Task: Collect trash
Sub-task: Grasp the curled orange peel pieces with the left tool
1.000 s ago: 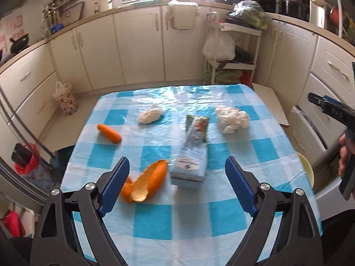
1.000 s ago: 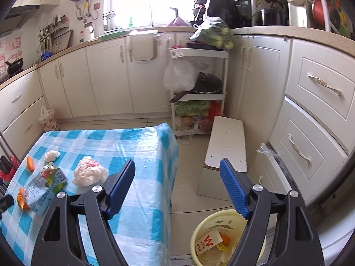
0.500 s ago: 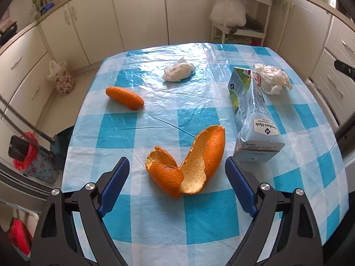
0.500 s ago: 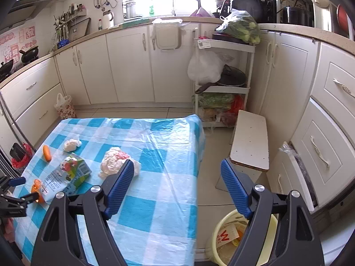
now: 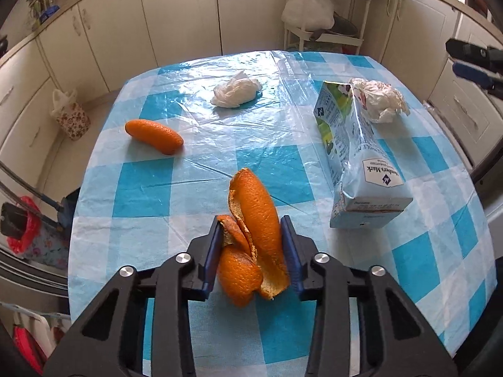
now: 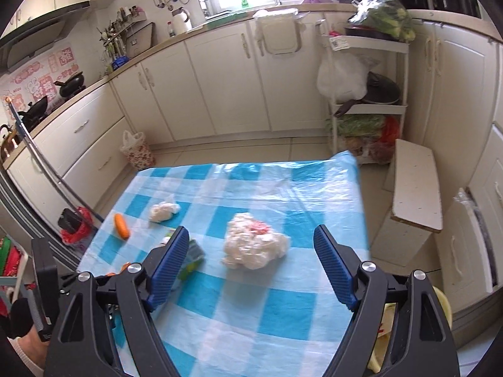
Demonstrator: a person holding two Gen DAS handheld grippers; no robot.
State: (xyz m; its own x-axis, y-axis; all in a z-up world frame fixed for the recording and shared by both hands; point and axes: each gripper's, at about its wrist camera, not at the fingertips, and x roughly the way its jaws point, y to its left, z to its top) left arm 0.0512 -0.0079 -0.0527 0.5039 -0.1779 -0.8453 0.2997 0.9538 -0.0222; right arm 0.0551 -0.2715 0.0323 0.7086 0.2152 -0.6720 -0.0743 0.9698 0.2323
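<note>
- Two grippers are showing in my views, and I am holding one in each hand.
- I am squeezing the curled orange peel (image 5: 251,235) with my left gripper (image 5: 251,251); its two blue pads (image 5: 211,256) are pressing on the peel from both sides.
- I am seeing the peel sticking up between the pads, over the near part of the blue and white checked plastic tablecloth (image 5: 151,188). I cannot tell if its bottom is touching the cloth.
- I am seeing a light blue crushed milk carton (image 5: 361,169) lying on its side, just to the right of the peel.
- I am seeing a white crumpled plastic wad (image 5: 380,97) touching the far end of the carton.
- I am seeing a small orange carrot (image 5: 154,136) lying to the left, well apart from the peel.
- I am seeing a white scrunched tissue ball (image 5: 235,92) lying farther back, near the middle of the cloth.
- I am holding my right gripper (image 6: 251,264) wide open above the cloth, with nothing between its blue fingers (image 6: 333,265).
- I am seeing the plastic wad (image 6: 253,245) in the gap between those fingers, lower down on the cloth.
- I am seeing a yellow round bin (image 6: 443,306) on the floor past the right edge of the table, mostly hidden behind the gripper.
</note>
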